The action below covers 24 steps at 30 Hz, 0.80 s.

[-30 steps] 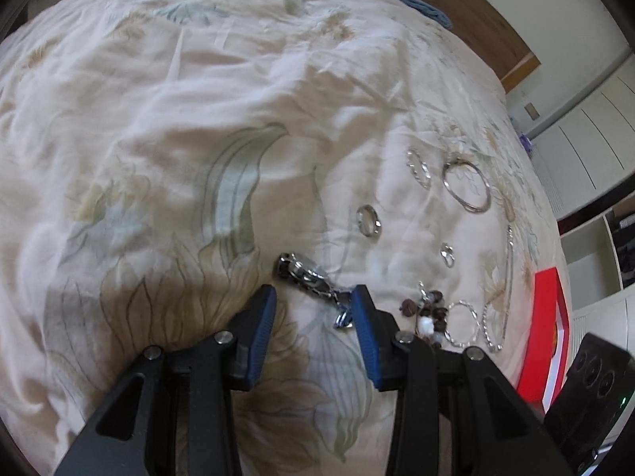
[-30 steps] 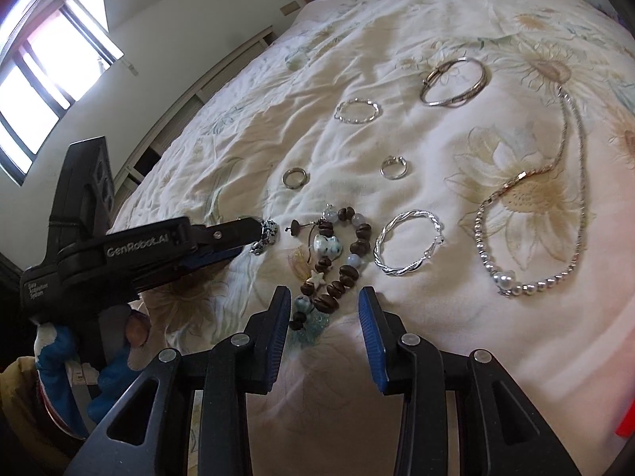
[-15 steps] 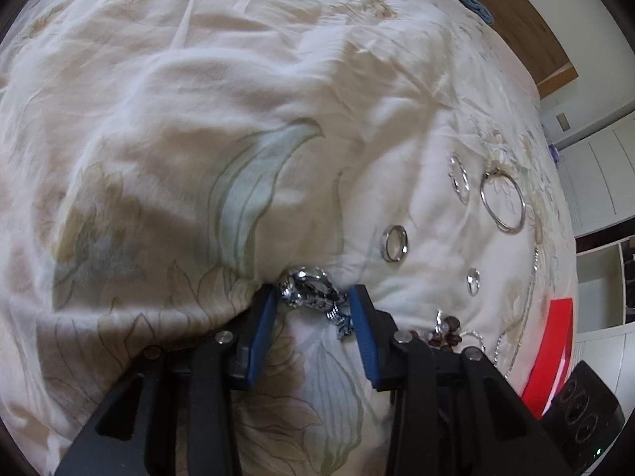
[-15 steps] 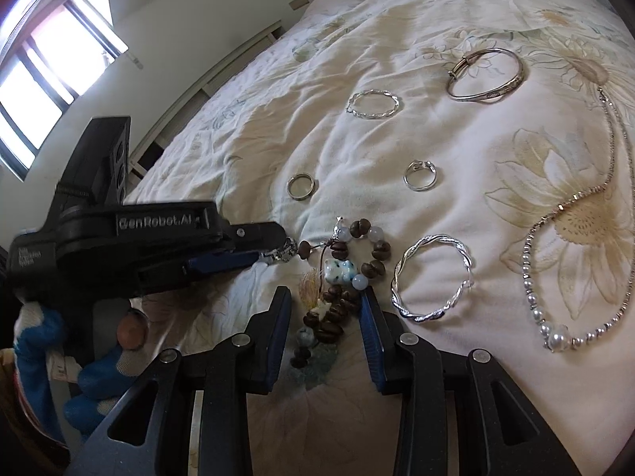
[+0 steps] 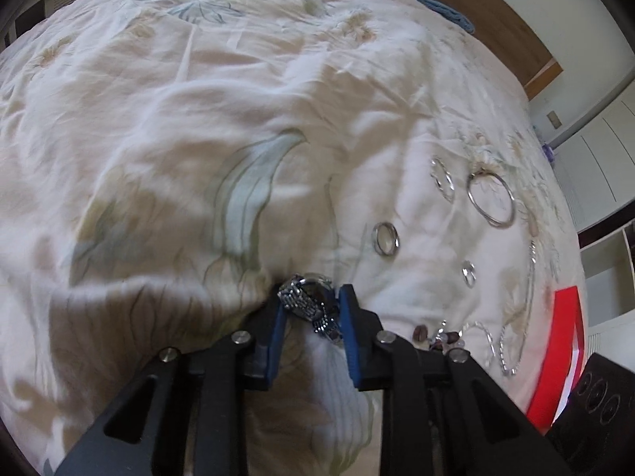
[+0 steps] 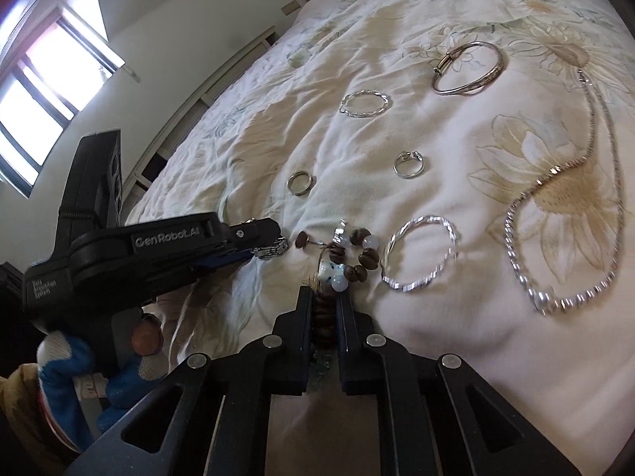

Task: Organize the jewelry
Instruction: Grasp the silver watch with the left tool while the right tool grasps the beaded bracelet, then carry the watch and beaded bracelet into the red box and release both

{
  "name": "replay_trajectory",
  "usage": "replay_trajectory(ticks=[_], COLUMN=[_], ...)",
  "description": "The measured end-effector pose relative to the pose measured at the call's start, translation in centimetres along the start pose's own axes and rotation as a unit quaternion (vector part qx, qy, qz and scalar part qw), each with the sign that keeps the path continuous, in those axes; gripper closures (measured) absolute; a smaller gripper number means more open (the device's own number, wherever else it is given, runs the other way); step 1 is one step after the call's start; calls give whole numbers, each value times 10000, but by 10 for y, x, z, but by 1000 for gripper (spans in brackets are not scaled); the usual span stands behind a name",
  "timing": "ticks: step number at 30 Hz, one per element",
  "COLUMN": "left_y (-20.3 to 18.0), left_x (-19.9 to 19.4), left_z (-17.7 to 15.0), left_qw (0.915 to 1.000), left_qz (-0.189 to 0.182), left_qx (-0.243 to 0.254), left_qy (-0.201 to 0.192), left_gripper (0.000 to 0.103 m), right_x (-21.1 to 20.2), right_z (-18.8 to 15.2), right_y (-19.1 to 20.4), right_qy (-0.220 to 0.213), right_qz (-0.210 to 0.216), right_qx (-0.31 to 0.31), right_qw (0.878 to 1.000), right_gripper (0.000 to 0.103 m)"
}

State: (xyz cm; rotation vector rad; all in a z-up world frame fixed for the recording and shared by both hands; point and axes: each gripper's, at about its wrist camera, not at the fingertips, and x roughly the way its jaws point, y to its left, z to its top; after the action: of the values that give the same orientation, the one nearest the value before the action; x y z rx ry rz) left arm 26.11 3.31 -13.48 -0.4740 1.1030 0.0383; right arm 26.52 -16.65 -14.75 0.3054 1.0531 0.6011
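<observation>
Right, my left gripper [image 5: 310, 309] has just been closing its jaws, and they now pinch the metal watch band [image 5: 307, 303] low at centre of the left wrist view. My right gripper [image 6: 324, 309] has likewise just been closing, jaws narrow, clamped on the brown end of the beaded bracelet [image 6: 349, 261] at bottom centre of its view. I judge this the grasp step, both pieces caught but not yet lifted off the quilt [image 5: 166, 127]. Next calls for slow straight lifts, since the beads trail toward the twisted bangle [image 6: 420, 254] just right of them. The red box [image 5: 563, 353] sits lower right; open quilt fills the upper left.
</observation>
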Motion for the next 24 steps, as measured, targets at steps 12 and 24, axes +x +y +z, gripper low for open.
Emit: replay_trajectory(ticks=[12, 24], left_y=[1, 2], left_x=[-52, -133], left_z=[-22, -51], left_qw=[9996, 9975], left_qz=[-243, -444], left_qx=[98, 226], left_qy=[-105, -494], left_gripper=[79, 79], right_x=[-46, -121], right_z=[-14, -38], right_y=[29, 76], right_qy=[-200, -616], right_qz=[201, 231], right_qx=[30, -160], right_qw=[9996, 9977], right_gripper=[92, 92])
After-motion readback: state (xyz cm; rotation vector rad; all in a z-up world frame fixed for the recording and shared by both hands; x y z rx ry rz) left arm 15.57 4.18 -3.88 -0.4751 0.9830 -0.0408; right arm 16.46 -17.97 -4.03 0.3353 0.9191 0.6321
